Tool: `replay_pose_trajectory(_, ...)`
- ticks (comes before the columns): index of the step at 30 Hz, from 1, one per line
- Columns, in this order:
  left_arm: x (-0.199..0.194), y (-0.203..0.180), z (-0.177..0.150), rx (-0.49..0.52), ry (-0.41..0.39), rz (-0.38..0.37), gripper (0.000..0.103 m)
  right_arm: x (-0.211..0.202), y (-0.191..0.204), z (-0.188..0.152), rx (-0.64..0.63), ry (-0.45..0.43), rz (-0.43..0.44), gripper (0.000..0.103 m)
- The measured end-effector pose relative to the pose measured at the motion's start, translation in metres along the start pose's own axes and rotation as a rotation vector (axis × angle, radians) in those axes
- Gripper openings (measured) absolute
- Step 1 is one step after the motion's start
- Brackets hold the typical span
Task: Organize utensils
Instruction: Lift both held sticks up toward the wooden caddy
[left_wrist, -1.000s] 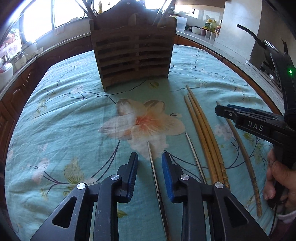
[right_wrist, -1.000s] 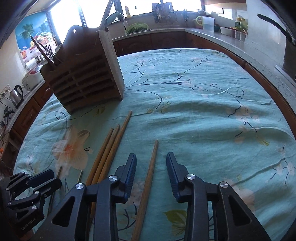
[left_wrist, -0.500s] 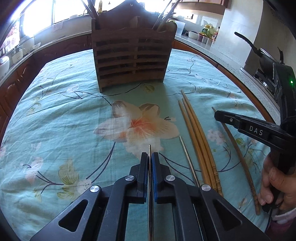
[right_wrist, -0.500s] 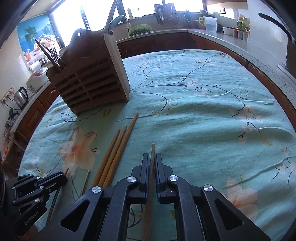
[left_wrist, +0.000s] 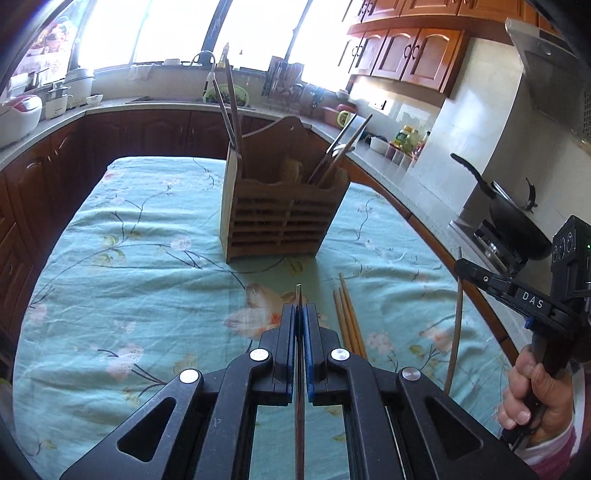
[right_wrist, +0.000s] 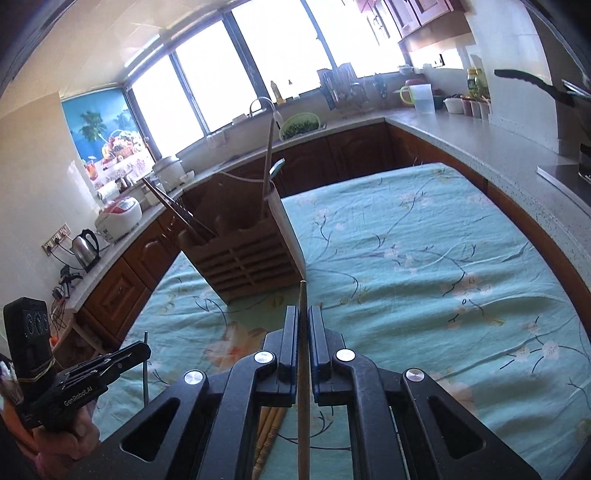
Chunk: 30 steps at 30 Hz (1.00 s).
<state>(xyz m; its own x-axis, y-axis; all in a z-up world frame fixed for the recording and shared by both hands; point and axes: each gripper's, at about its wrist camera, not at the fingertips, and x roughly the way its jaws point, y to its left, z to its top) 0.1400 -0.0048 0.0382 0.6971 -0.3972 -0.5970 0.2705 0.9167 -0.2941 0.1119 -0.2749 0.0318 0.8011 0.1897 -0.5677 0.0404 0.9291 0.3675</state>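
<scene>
Left wrist: floral cloth (left_wrist: 122, 266) covers the table in a kitchen; left tongs (left_wrist: 299, 314) pinch a metal chopstick (left_wrist: 298, 295), right tongs (right_wrist: 303, 317) a wooden one (right_wrist: 303, 295).

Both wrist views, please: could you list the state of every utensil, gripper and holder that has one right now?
Left gripper: shut on the metal chopstick, lifted off the cloth.
Right gripper: shut on the wooden chopstick, lifted off the cloth.
Bundle of wooden chopsticks: lying flat on the tablecloth, ungripped.
Wooden utensil holder: upright, already holding several utensils.
</scene>
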Motion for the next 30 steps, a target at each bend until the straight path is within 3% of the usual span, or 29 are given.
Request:
replay_pose_trajectory(7, -0.039, 0.004, 0.003, -0.018, -0.081, -0.027, 0.002, -0.03, 0.014, 0.018, -0.018, -0.098, 0.031, 0.005)
replay_pose_trajectory(13, -0.062, 0.011, 0.009, -0.029, -0.13, -0.034, 0.002, -0.038, 0.018, 0.028, -0.021, -0.132, 0.045, 0.005)
replay_pose_trajectory(30, -0.069, 0.019, 0.036, -0.038, -0.227, -0.008, 0.002, -0.032, 0.027, 0.049, -0.045, -0.164, 0.067, 0.005)
